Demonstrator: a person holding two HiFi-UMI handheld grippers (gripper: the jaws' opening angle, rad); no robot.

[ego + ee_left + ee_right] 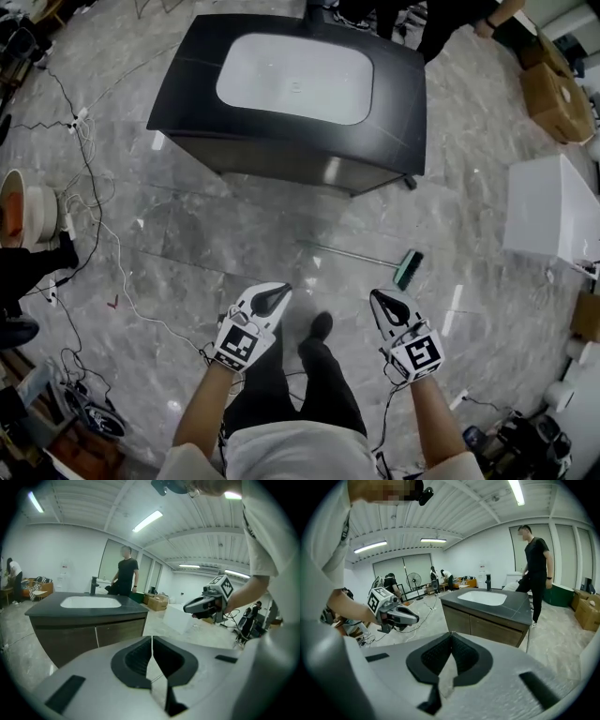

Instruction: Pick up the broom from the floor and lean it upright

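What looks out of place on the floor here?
The broom lies flat on the grey floor in front of the sink cabinet, its green head pointing right. A broom normally stands leaning upright, so it looks dropped.

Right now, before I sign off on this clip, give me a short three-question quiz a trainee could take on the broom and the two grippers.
1. True or false: the broom lies flat on the floor, held by neither gripper.
2. The jaws of the left gripper are: A) wide apart; B) together with nothing between them; C) clamped on a cable.
3. Which gripper is nearer the broom's green brush head?
Key: 1 true; 2 B; 3 the right gripper.
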